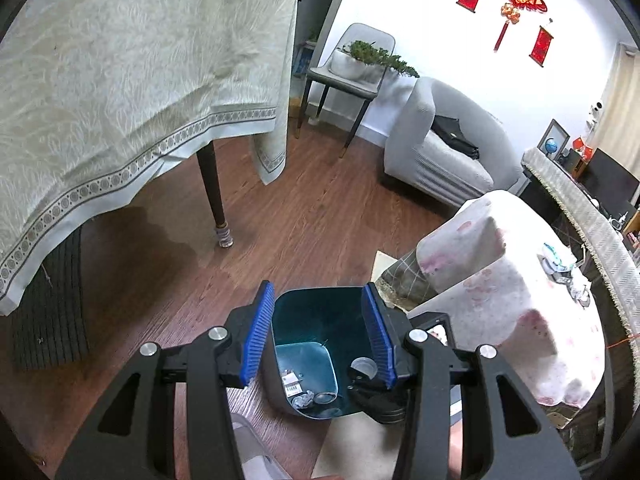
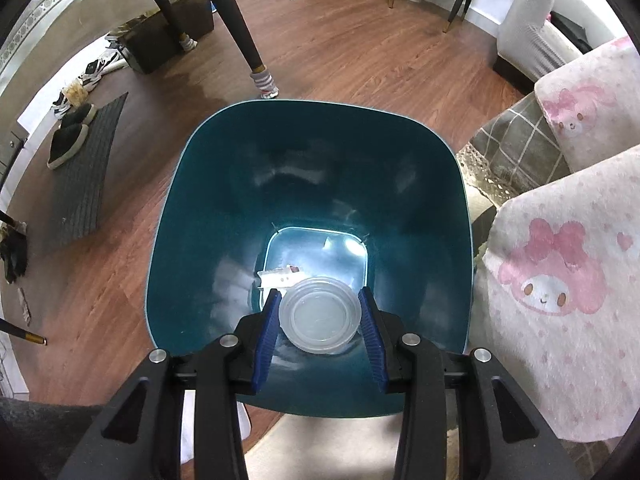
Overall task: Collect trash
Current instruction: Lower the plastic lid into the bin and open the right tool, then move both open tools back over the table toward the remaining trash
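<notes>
One teal bin (image 2: pixel 224 184) is standing on the wood floor (image 2: pixel 352 56), seen from above in the right wrist view. The right gripper (image 2: pixel 318 314) is hanging over its mouth, pointing steeply down, its two blue pads (image 2: pixel 267 324) pressing on either side of one clear round plastic lid (image 2: pixel 318 314) (held flat-on to the camera, rim to rim between the pads). At the bin bottom one white scrap of paper or wrapper (image 2: pixel 276 278) is lying; the lid is hiding part of what is beneath.

In the left wrist view the left gripper (image 1: pixel 318 334) is sitting higher, jaws apart with nothing between them, bin (image 1: pixel 316 312) showing through the gap. Inside it, from here: one crumpled wad (image 1: pixel 302 401), one round clear piece (image 1: pixel 326 398), one labelled scrap (image 1: pixel 291 385). The right gripper (image 1: pixel 370 372) with its lid is poking in at the bin's right side.

Around: one table (image 1: pixel 120 80) under a pale cloth, two of its dark legs (image 2: pixel 236 20) near the bin's far edge, each wearing a sock. One grey mat (image 2: pixel 80 172) with one pair of dark slippers (image 2: pixel 70 136) to the left. Pink-printed covered furniture (image 2: pixel 560 280) is crowding the bin's right rim. One grey sofa (image 1: pixel 440 140) and one chair (image 1: pixel 352 76) are sitting farther back.
</notes>
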The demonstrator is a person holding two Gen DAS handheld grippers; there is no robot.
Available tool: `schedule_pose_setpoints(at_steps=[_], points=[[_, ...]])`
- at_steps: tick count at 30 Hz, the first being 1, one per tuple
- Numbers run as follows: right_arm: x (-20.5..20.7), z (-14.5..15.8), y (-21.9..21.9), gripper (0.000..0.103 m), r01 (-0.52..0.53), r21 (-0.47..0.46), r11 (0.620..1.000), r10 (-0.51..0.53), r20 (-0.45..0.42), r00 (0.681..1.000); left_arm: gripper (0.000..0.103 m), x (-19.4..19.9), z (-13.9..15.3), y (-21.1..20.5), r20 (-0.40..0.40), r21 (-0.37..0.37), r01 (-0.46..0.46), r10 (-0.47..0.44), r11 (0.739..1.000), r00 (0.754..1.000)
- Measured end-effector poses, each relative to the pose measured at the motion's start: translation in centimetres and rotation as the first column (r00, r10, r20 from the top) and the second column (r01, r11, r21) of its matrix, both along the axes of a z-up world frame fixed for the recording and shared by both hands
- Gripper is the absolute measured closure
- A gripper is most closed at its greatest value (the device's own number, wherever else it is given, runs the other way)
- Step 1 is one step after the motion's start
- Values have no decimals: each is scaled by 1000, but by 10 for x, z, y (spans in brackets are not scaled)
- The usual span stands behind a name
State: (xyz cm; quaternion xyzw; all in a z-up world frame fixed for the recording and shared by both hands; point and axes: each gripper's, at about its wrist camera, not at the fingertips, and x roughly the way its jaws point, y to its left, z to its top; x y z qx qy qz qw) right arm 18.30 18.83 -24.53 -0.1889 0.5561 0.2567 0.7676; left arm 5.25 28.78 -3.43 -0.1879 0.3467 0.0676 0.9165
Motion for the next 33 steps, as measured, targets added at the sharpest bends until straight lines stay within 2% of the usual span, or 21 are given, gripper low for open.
schedule_pose_setpoints(at_steps=[2, 3, 6, 9, 16, 26, 33], points=[[1, -3, 0, 60, 1, -8, 1000, -1, -4, 1000, 55, -1, 4, -2, 3, 4, 5, -5, 1000, 1000], [2, -4, 0, 53, 4, -7, 1000, -4, -10, 1000, 55, -2, 5, -2, 5, 5, 7, -7, 1000, 1000], [1, -4, 1, 50, -7, -9, 1000, 7, -7, 1000, 55, -4, 10, -4, 16, 13, 14, -14, 1000, 1000], [2, -4, -1, 43, -6, -12, 1000, 6, -10, 1000, 55, -5, 16, -6, 27, 28, 19, -19, 999, 999], [-3, 4, 2, 43, -38, -4, 999, 38, 6, 999, 55, -4, 20, -10, 34, 39, 28, -30, 999, 999], [-16, 75, 0, 43, -119, 107, 987, 104, 137, 985, 50, -3, 37, -9, 78, 50, 12, -16, 999, 997], [-18, 116, -16, 43, -146, 164, 976, 109, 217, 970, 35, 4, 47, -22, 99, 61, 17, -23, 998, 995]])
